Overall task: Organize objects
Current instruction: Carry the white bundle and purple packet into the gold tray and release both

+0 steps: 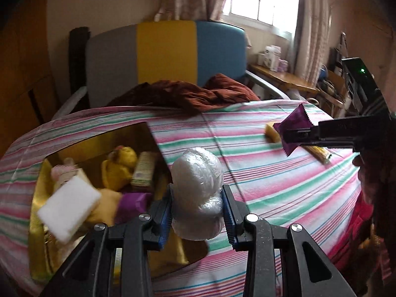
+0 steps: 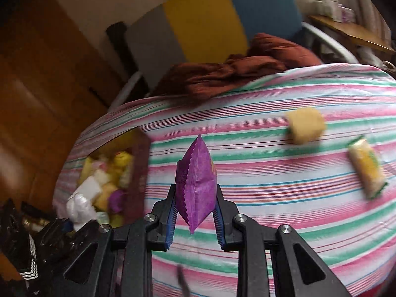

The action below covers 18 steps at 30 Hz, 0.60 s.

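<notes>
Overhanging box rim (image 1: pixel 158 146): bagged tongs (image 1: pixel 198 198)

Bed with striped sheet (image 2: pixel 272 173). On it: gold box (image 1: pixel 39 198), yellow sponge (image 2: pixel 305 125), yellow packet (image 2: pixel 367 169), brown cloth (image 1: pixel 188 94) at far edge.

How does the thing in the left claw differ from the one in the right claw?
The left claw holds a white plastic bundle, crinkled, rounded and bulky; the right claw holds a purple packet, flat with zigzag edges. The bundle hangs at the edge of the gold box, while the packet is over the striped cloth. Both are pinched between blue pads and lifted off the cloth.
</notes>
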Motion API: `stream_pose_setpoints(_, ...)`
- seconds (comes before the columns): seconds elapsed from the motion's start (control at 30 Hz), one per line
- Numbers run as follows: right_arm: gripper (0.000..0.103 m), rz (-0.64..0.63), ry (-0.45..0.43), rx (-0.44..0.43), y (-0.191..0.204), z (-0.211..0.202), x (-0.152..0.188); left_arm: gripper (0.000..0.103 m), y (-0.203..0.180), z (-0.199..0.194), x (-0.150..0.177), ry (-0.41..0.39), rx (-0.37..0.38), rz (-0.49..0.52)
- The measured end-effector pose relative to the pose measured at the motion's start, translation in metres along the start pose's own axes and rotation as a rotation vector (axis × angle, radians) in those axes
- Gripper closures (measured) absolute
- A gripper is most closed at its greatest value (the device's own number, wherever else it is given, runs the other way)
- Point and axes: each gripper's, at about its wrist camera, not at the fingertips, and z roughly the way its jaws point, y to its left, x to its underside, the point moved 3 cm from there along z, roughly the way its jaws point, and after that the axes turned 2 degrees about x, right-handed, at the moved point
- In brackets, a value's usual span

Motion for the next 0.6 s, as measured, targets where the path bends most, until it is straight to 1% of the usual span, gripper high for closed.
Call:
stream_pose_setpoints(0.2, 0.078, -0.065, 0.039, -0.09, 0.058, 0.023, 0.012, 0.066, 0.027, -0.018, 0.005, -0.025, -0.042, -0.049)
stream_pose_setpoints(0.3, 0.078, -0.089, 0.056, -0.118, 0.079, 0.03, 0.018, 0.066, 0.041, -0.025, 0.007, -0.034, -0.062, -0.074)
stream_pose_setpoints(0.6, 0.078, -0.149, 0.11, -0.161, 0.119, 0.047, 0.035, 0.066, 0.079, -0.042, 0.017, -0.05, -0.102, -0.151)
